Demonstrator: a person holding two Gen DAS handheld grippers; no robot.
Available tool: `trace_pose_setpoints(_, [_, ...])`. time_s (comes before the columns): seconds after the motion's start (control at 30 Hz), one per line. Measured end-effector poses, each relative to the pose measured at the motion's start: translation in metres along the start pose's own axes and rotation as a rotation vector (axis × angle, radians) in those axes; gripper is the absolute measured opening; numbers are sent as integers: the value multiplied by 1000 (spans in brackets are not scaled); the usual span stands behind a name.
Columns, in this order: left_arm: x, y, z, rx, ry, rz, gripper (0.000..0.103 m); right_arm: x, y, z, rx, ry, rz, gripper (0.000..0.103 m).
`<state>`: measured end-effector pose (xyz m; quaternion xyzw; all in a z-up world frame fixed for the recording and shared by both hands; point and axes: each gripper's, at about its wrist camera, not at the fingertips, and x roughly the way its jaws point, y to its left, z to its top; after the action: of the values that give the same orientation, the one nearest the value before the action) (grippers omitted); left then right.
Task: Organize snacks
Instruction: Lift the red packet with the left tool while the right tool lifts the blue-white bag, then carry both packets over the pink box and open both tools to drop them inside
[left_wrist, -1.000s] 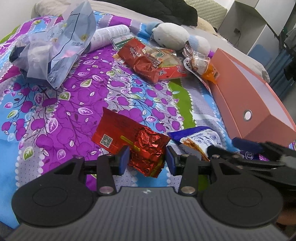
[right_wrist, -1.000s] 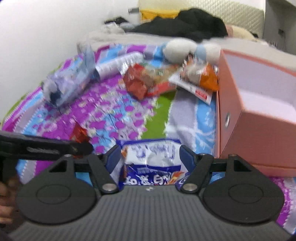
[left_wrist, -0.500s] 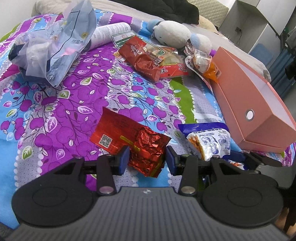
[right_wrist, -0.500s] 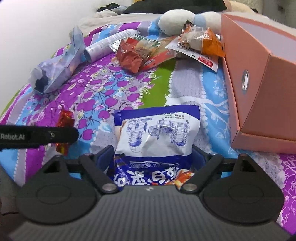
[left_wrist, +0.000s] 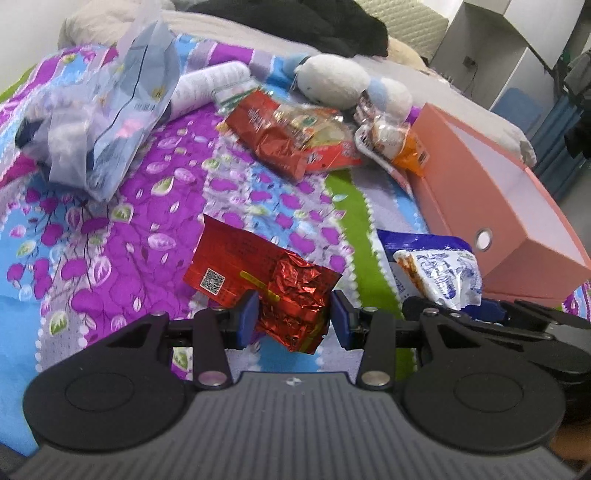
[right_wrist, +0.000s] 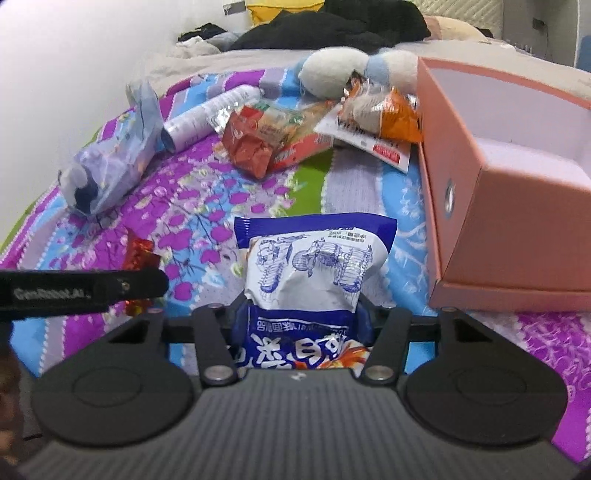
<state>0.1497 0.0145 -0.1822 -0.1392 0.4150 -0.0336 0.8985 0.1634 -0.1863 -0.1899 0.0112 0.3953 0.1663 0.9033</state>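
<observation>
My left gripper is shut on a crumpled red foil packet, whose flat end with a QR code sticks out to the left over the bed. In the right wrist view the jaws of my right gripper are closing. Their pads pinch the lower part of a blue and white snack bag, which bulges upward above them. The same bag shows right of the red packet in the left wrist view. An open pink box with a white inside sits just right of the bag.
Both grippers hover over a purple floral quilt. Further back lie a pile of red snack packets, an orange bag, a white tube, a crinkled plastic bag and a plush toy. Dark clothes cover the far end.
The right gripper's jaws spread wide around the blue and white bag, then narrowed onto it, and the bag now bulges up between the pads. The left gripper and red packet kept still.
</observation>
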Motion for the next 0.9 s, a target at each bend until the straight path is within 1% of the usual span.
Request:
trace_pose_setpoints(0.2, [-20, -20, 24, 16, -51, -41, 48, -31, -5, 28, 11, -63, 0, 57])
trace_pose_setpoints(0.53, [-54, -61, 78, 67, -176, -80, 48, -78, -21, 75, 0, -186, -34, 57])
trace_pose_setpoints(0.7, [-63, -89, 103, 94, -220, -110, 48, -97, -38, 99, 9, -251, -58, 57])
trace_pose_setpoints(0.9, [-61, -126, 129, 101, -252, -172, 48, -116, -65, 124, 11, -327, -108, 57])
